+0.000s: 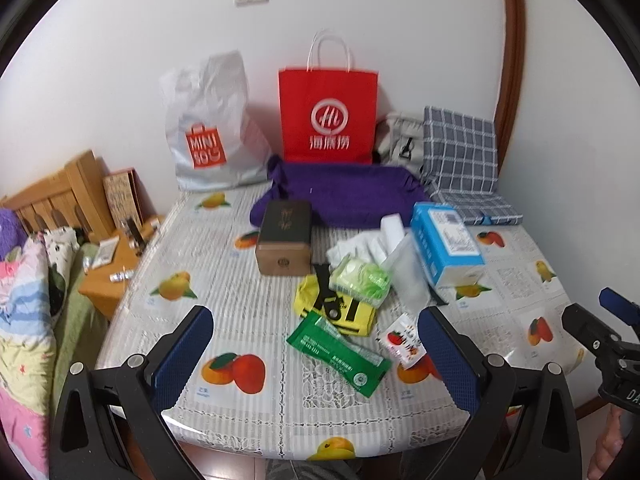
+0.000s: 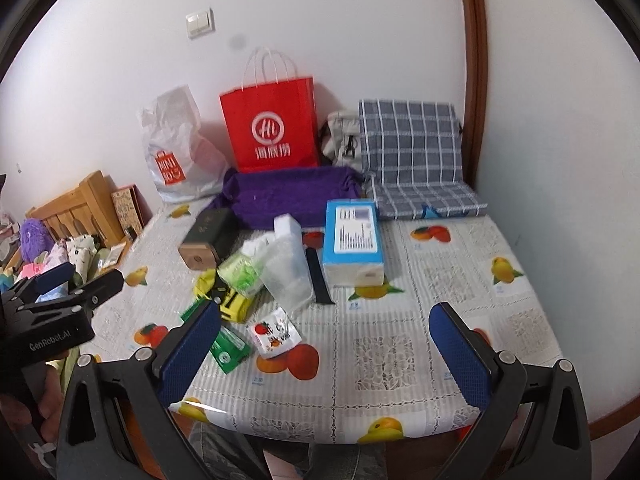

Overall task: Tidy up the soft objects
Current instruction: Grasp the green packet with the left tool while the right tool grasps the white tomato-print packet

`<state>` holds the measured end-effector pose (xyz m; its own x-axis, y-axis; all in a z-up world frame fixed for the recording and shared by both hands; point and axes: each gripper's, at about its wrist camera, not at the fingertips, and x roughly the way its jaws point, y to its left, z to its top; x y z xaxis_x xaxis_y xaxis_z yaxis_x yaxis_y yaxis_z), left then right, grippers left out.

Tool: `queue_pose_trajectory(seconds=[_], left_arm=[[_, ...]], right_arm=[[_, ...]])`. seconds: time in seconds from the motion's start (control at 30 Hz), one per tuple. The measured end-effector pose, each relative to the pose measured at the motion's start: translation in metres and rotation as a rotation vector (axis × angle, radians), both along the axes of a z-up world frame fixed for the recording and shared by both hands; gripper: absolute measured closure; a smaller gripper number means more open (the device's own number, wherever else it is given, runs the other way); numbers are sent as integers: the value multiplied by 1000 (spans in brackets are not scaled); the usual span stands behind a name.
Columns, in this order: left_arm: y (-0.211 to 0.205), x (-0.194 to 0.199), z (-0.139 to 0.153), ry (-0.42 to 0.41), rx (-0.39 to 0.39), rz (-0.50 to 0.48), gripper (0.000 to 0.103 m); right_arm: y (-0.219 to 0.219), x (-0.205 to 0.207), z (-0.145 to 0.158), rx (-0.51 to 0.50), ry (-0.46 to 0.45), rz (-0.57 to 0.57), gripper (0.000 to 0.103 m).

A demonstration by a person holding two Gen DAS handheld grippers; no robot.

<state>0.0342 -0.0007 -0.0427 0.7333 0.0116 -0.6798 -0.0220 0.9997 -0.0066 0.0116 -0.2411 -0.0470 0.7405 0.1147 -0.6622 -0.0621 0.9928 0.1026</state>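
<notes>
A heap of soft items lies mid-table: a green wipes pack (image 1: 363,280) (image 2: 242,272), a yellow pouch (image 1: 340,312) (image 2: 230,304), a long green packet (image 1: 340,354) (image 2: 230,346), a small strawberry sachet (image 1: 402,344) (image 2: 274,334), white tissues (image 1: 360,246) and a clear plastic bag (image 2: 288,272). A purple cloth (image 1: 344,196) (image 2: 288,192) lies behind them. My left gripper (image 1: 316,336) stands open over the near edge, the green packet between its fingers' line of sight. My right gripper (image 2: 326,334) is open too, nothing in it.
A brown box (image 1: 285,238) (image 2: 206,242) and a blue carton (image 1: 446,246) (image 2: 352,240) flank the heap. A red paper bag (image 1: 330,116), a white plastic bag (image 1: 208,128) and a folded checked cushion (image 1: 460,152) line the wall. A bed and wooden nightstand (image 1: 108,272) stand left.
</notes>
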Motion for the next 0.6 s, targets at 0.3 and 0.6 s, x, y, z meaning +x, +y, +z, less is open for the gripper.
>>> queue_pose_trajectory(seconds=[0.3, 0.6], left_arm=[[18, 36, -58, 111, -8, 51, 0], [43, 58, -102, 188, -27, 75, 0]], right_arm=[[15, 37, -69, -37, 72, 85, 8], [41, 73, -149, -20, 206, 199, 18]])
